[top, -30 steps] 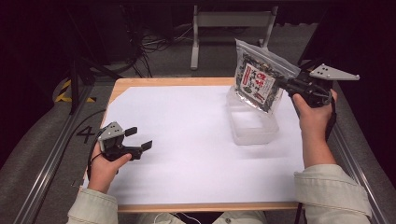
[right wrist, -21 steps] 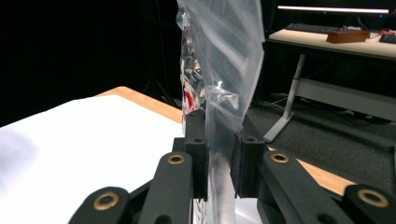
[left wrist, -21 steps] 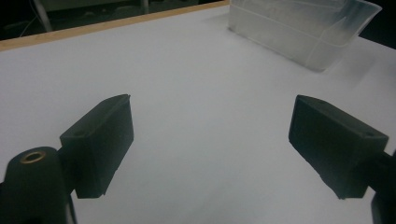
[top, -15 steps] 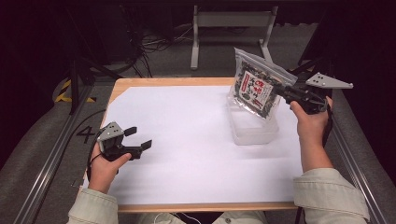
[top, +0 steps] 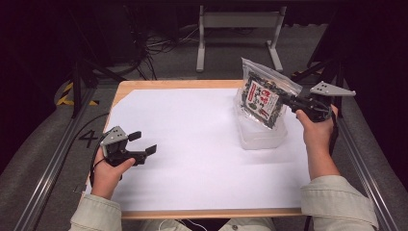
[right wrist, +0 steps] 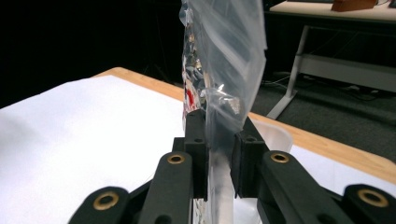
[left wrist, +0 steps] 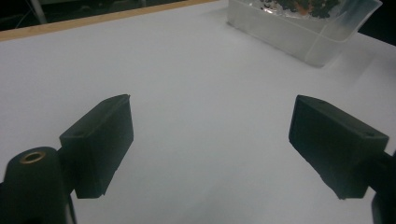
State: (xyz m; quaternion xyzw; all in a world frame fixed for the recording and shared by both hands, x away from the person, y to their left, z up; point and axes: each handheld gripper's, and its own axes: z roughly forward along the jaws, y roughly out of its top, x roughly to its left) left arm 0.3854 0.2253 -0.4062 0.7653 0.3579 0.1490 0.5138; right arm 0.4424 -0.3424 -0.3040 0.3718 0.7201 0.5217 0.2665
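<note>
Left gripper (top: 143, 143), nearest, rests on the white surface (top: 192, 144) with jaws apart and empty. Farther off, the right gripper (top: 288, 102) is clamped on one edge of the clear zip bag (top: 262, 98), held over the clear plastic tub (top: 260, 137). That bag looks light, limp and slippery; its flat sealed edge seems the surest hold.

The bag (top: 263, 98) is clear plastic over dark speckled contents, with a white and red printed label. The container (top: 262, 136) under it is translucent, colourless. The worktop (top: 192, 144) is white with a light wood edge. Both tools, left (top: 144, 143) and right (top: 288, 101), are black with grey top plates
</note>
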